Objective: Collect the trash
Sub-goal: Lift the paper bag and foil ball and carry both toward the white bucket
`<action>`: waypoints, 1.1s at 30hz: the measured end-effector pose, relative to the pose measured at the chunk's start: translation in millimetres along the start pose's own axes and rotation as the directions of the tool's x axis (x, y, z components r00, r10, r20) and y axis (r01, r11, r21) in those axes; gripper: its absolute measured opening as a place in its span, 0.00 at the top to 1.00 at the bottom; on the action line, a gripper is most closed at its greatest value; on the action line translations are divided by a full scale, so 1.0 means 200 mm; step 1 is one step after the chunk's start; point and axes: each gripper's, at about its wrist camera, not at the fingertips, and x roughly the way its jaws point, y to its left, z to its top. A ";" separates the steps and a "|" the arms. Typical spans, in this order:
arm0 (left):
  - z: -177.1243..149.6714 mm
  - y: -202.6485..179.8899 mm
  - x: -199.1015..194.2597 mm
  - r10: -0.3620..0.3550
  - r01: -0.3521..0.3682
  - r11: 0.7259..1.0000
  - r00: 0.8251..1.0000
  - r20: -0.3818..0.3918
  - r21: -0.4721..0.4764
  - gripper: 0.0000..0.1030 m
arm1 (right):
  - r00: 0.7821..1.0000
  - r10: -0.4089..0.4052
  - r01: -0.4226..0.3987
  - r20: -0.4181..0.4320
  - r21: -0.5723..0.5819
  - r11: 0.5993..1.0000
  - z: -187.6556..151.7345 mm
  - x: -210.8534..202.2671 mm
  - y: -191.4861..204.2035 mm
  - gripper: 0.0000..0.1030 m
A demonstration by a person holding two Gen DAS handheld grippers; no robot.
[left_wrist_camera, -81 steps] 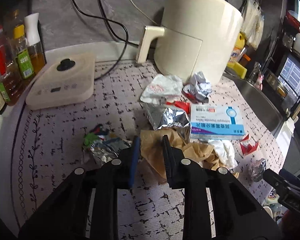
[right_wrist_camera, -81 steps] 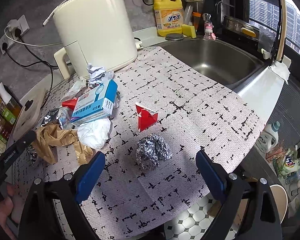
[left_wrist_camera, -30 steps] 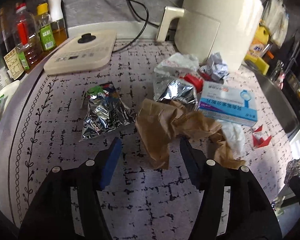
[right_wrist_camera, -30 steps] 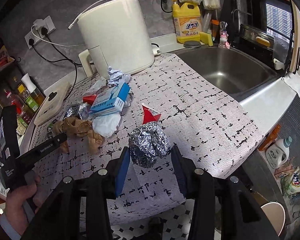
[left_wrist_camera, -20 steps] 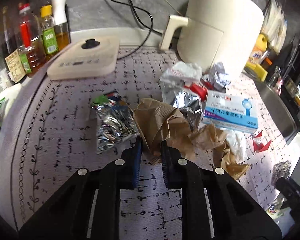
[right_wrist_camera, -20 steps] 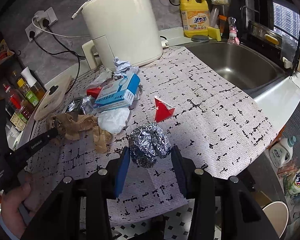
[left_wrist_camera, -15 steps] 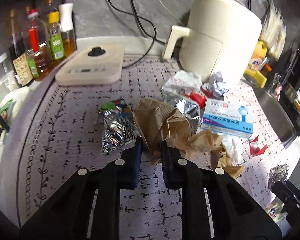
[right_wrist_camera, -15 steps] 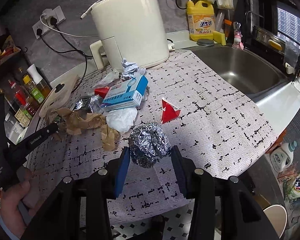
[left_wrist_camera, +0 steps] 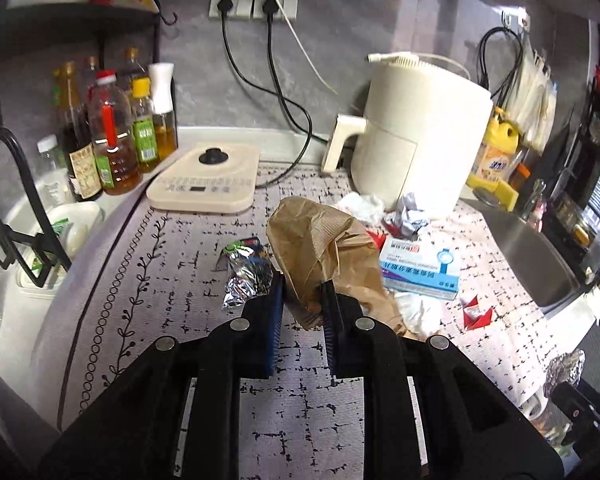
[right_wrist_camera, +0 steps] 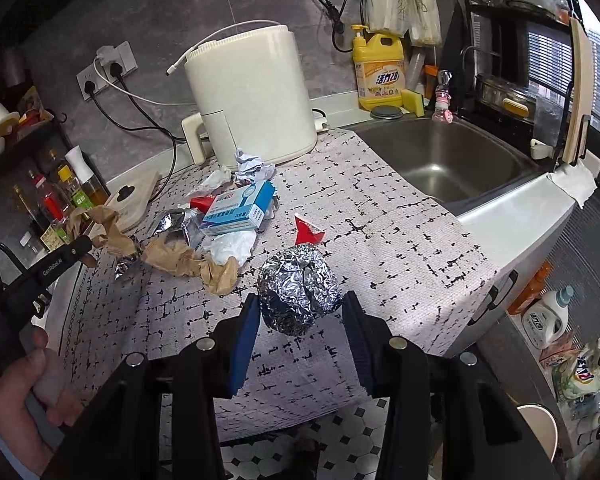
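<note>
Patterned counter mat [left_wrist_camera: 172,280]; brown paper [left_wrist_camera: 320,248] between left claw [left_wrist_camera: 302,300] pads.

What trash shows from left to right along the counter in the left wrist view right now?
Foil snack wrapper → brown paper bag, clamped in the left gripper → blue and white medicine box → red paper scrap → crumpled foil ball at the far right edge.

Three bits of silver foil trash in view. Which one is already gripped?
The round foil ball, clamped in the right gripper. The flat foil wrapper and the torn foil bag lie loose on the mat.
</note>
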 end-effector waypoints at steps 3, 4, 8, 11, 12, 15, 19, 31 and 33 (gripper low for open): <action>0.00 -0.02 -0.07 -0.007 0.007 1.000 1.000 0.022 0.001 0.82 | 1.000 -0.007 0.007 0.011 0.013 1.000 -0.02 -0.06 -0.04 0.59; -0.01 -0.03 -0.09 -0.013 0.012 1.000 1.000 0.024 0.004 0.82 | 1.000 -0.009 0.009 0.015 0.018 1.000 -0.02 -0.08 -0.05 0.59; -0.03 -0.09 -0.15 -0.044 0.043 0.999 0.999 0.019 0.031 0.82 | 0.999 -0.017 0.016 0.027 0.042 0.999 -0.05 -0.15 -0.11 0.59; -0.06 -0.14 -0.18 -0.072 0.071 0.996 0.997 0.007 0.051 0.82 | 0.999 -0.023 0.021 0.036 0.057 0.998 -0.09 -0.20 -0.14 0.59; -0.07 -0.17 -0.19 -0.081 0.081 0.995 0.997 0.003 0.061 0.82 | 0.999 -0.027 0.024 0.039 0.059 0.998 -0.09 -0.22 -0.15 0.59; -0.11 -0.27 -0.22 -0.119 0.119 0.989 0.993 -0.012 0.088 0.82 | 0.997 -0.051 0.047 0.050 0.084 0.995 -0.12 -0.28 -0.22 0.59; -0.16 -0.42 -0.25 -0.178 0.181 0.973 0.983 -0.033 0.141 0.82 | 0.993 -0.098 0.090 0.059 0.137 0.987 -0.16 -0.36 -0.35 0.59; -0.46 -0.98 -0.34 -0.346 0.385 0.875 0.921 -0.178 0.293 0.82 | 0.960 -0.277 0.256 0.026 0.307 0.917 -0.38 -0.61 -0.78 0.59; -0.52 -1.07 -0.36 -0.370 0.420 0.851 0.905 -0.208 0.315 0.82 | 0.952 -0.306 0.284 0.012 0.333 0.899 -0.42 -0.64 -0.85 0.59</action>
